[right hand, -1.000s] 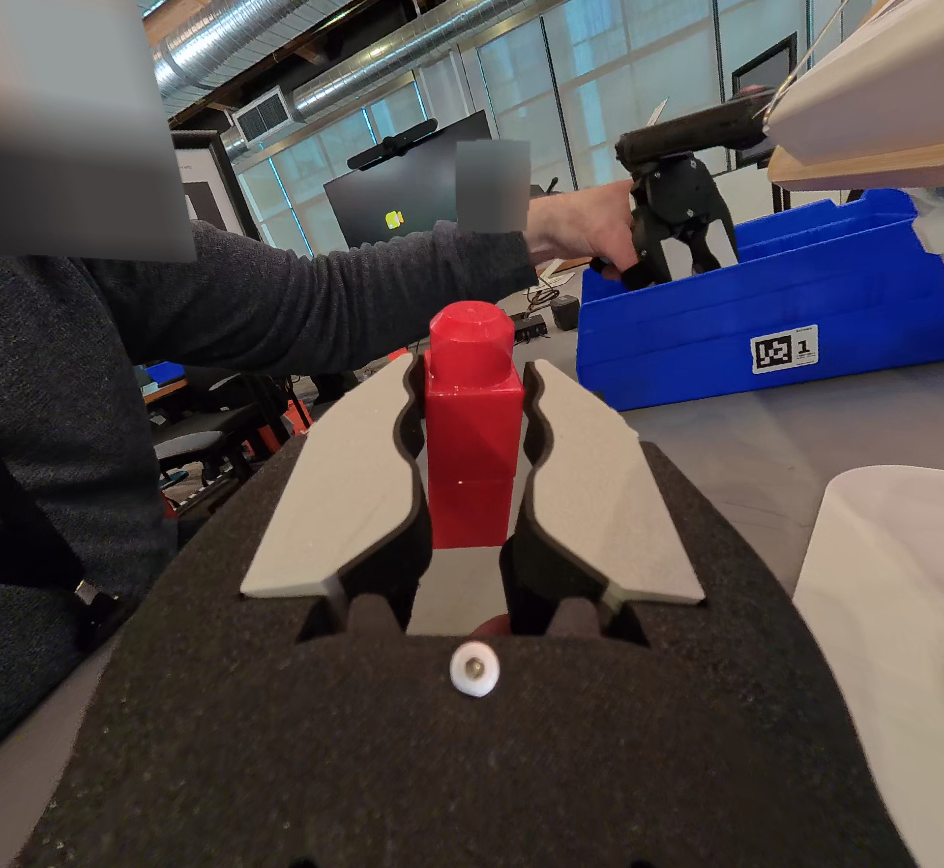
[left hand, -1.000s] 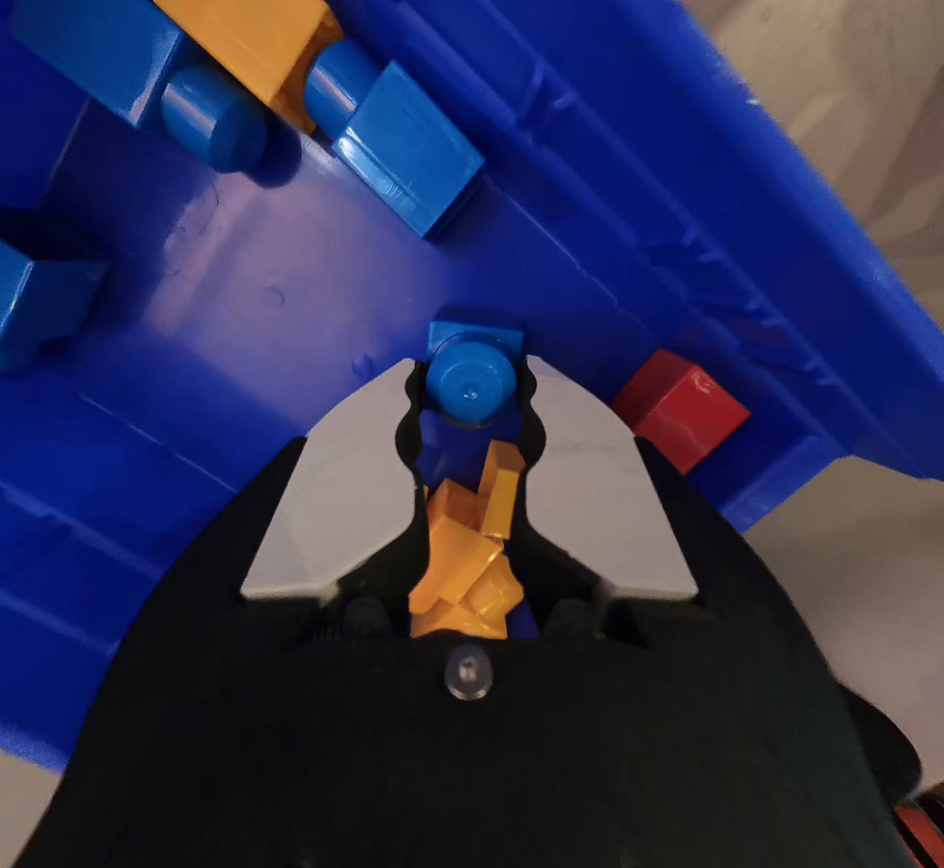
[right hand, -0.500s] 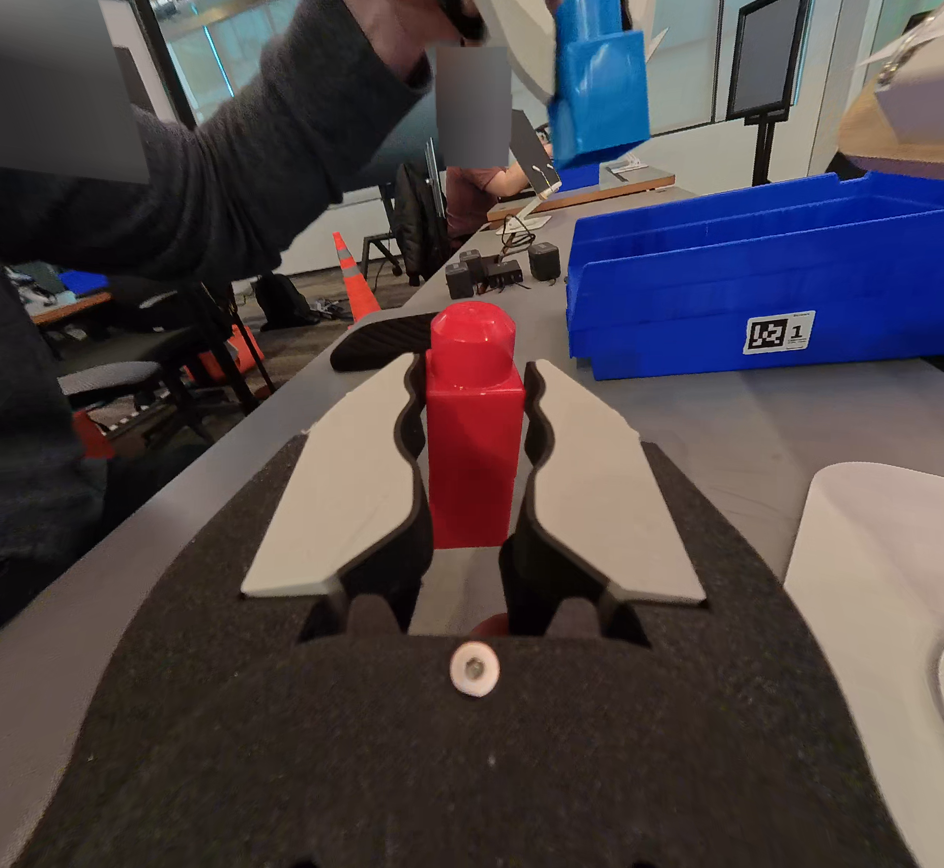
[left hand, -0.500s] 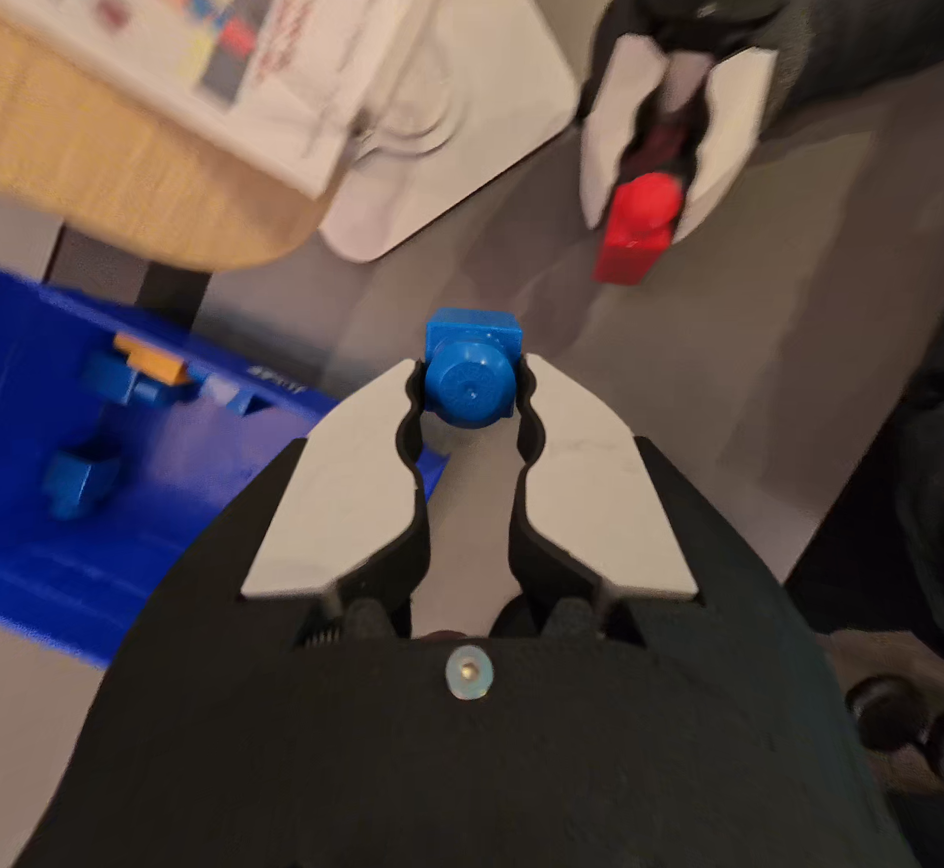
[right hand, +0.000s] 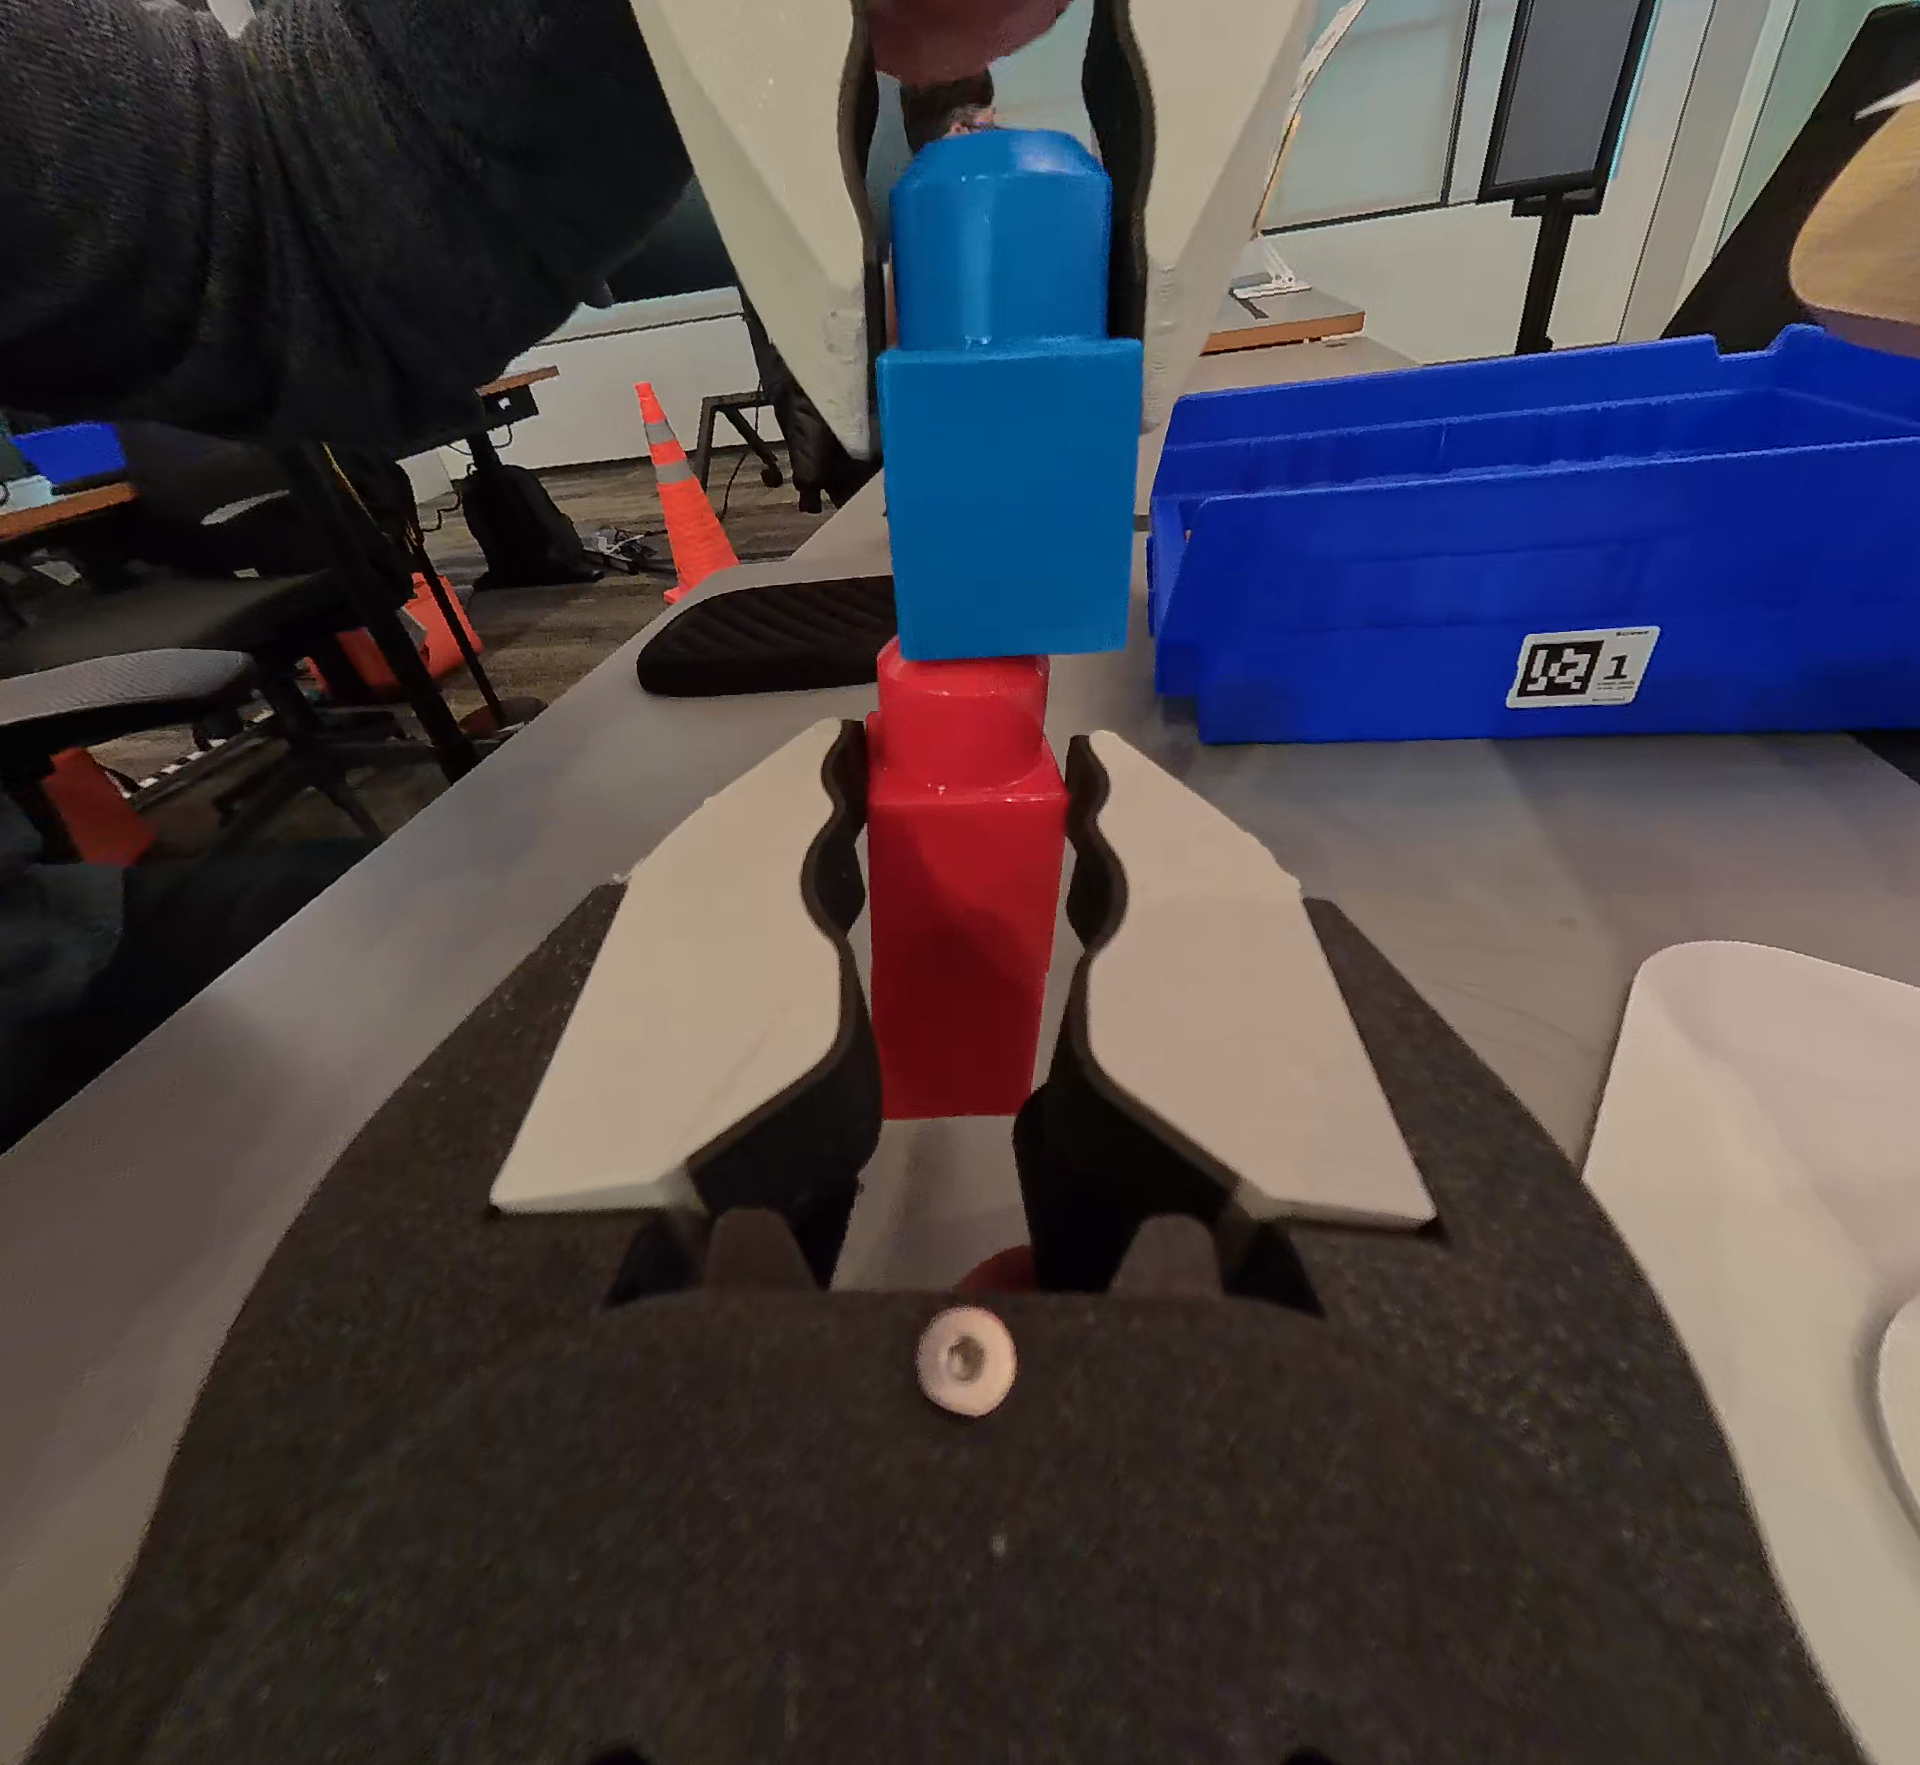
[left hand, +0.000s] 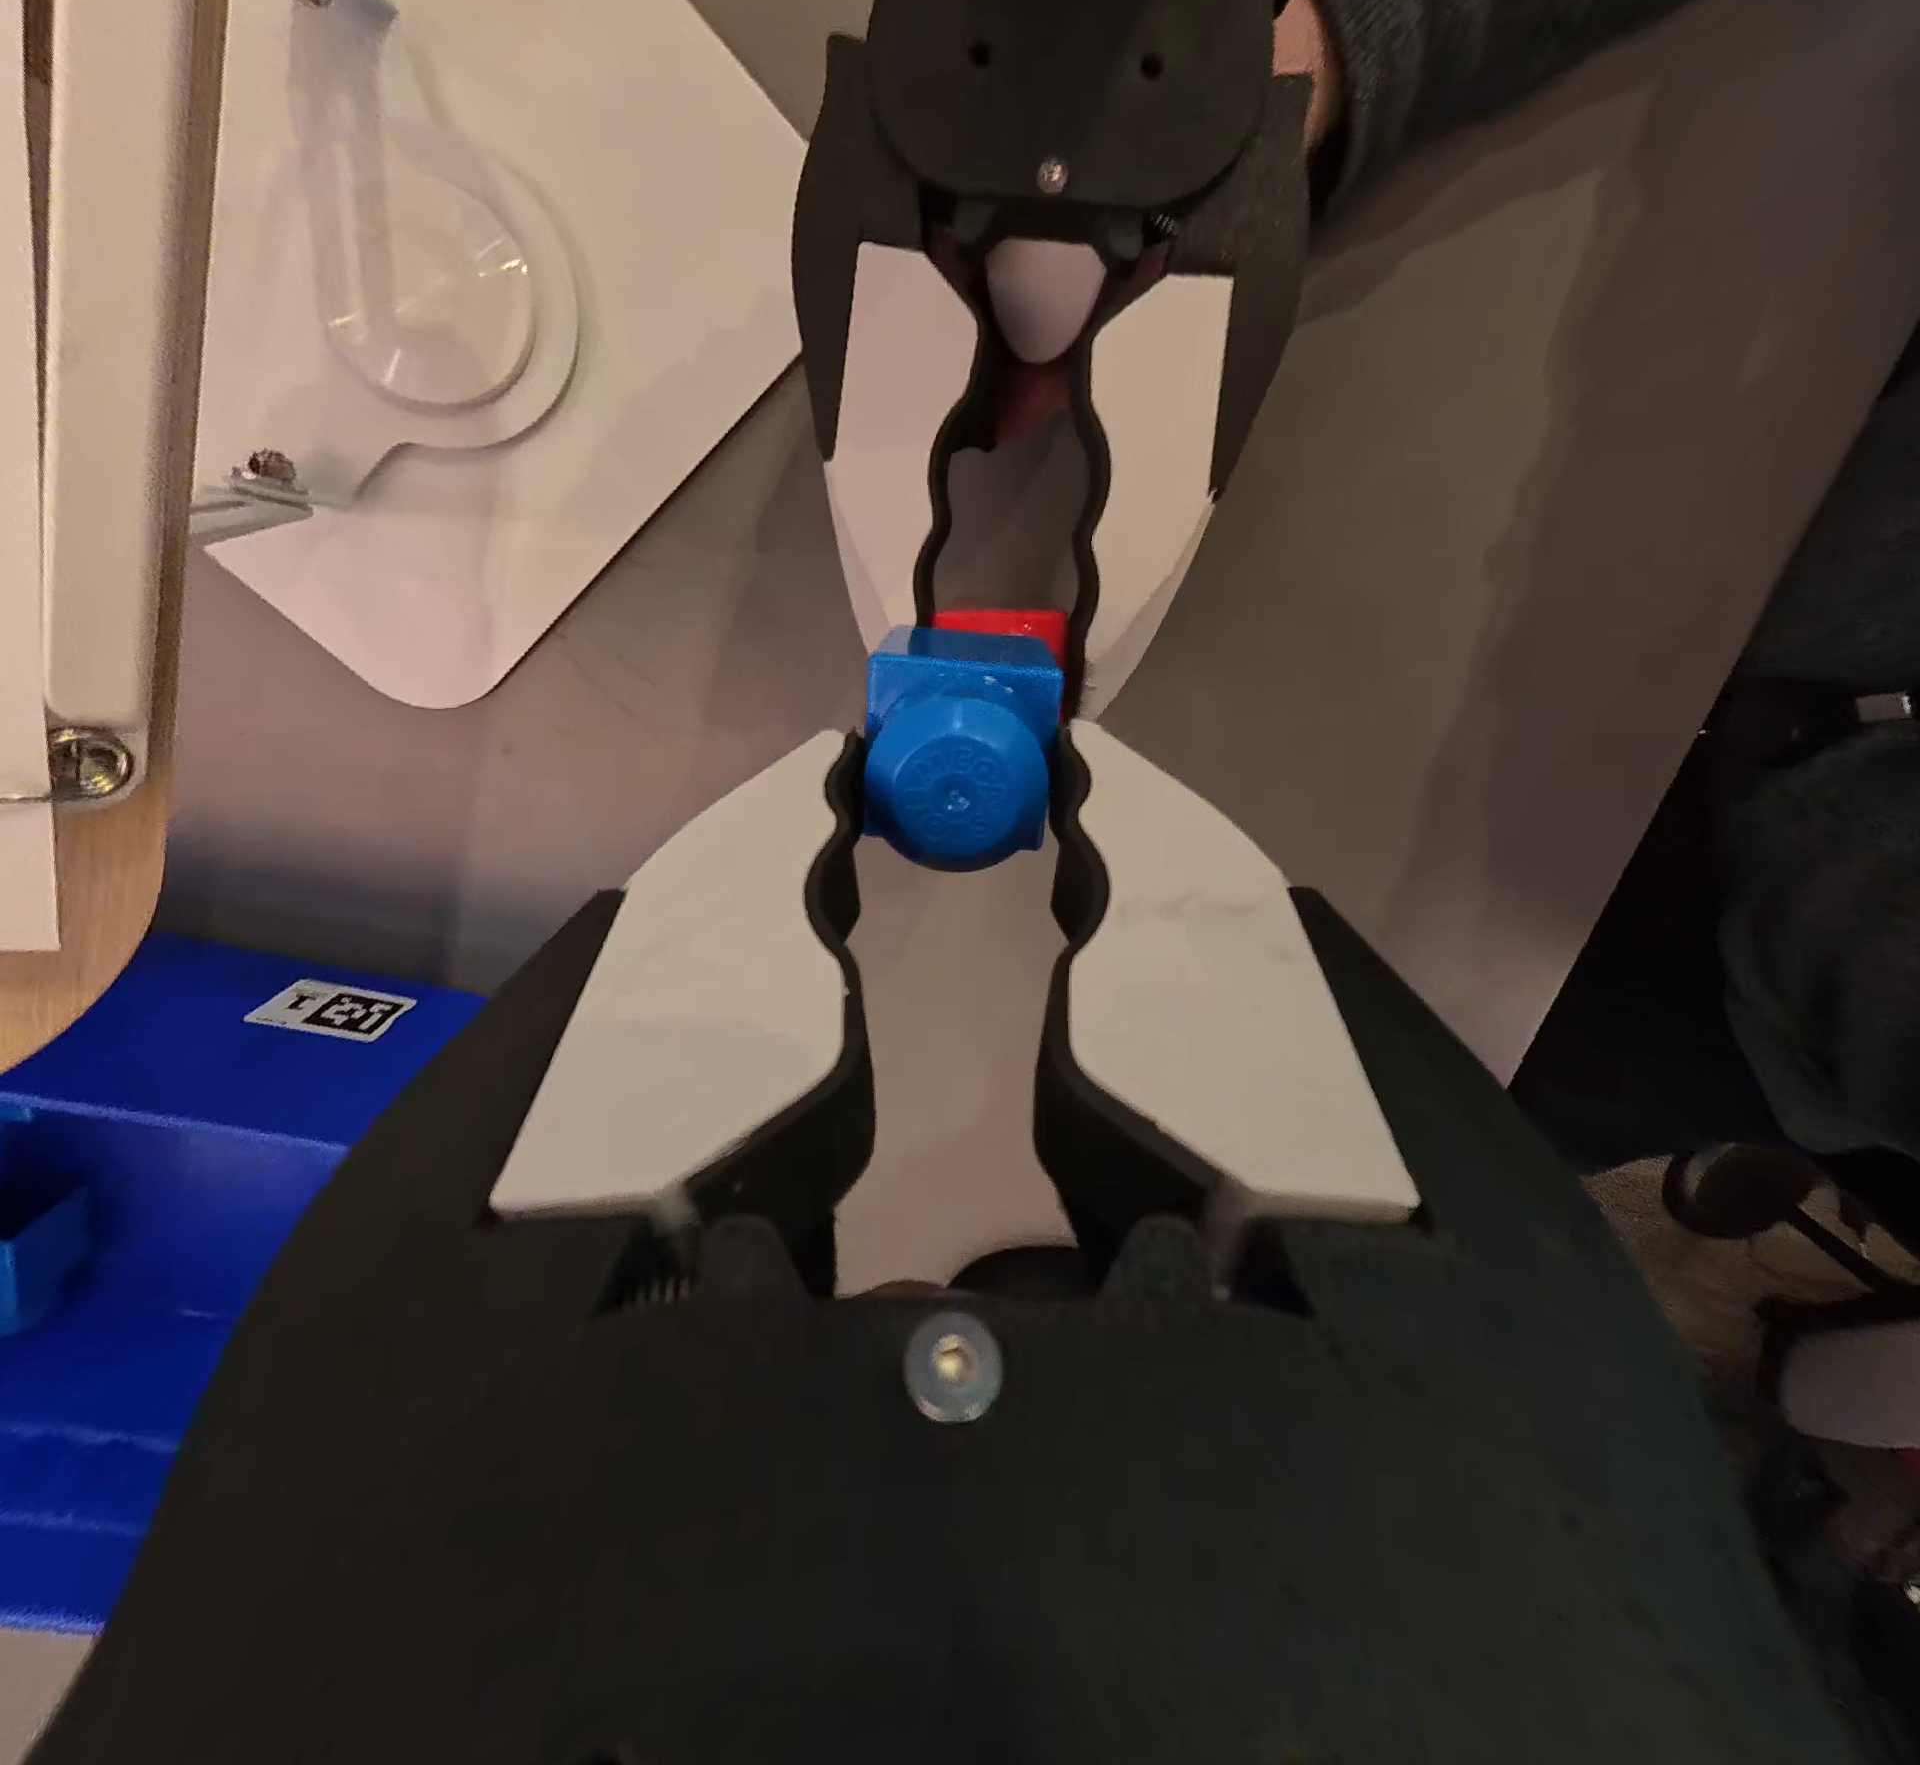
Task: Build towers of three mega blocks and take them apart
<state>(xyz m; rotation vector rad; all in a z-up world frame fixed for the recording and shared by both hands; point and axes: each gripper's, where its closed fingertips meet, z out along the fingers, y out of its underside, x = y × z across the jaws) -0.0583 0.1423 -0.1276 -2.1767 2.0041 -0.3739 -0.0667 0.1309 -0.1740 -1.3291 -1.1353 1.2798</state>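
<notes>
Orange traffic cone (right hand: pixel 681 500) beyond grey table (right hand: pixel 1455 842).

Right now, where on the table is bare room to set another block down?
Bare grey table lies between the blue bin, the white sheet and the red block. It is crowded where both grippers meet: the left gripper holds the blue block there.

Counted on the table (right hand: pixel 1455 842): one red block (right hand: pixel 961 936), one blue block (right hand: pixel 1008 500) stacked on it, one blue bin (right hand: pixel 1507 510) at right of frame. Also two grippers, one from above (right hand: pixel 992 281) and one from below (right hand: pixel 961 770). Behind, at left, two orange cones (right hand: pixel 681 500).
</notes>
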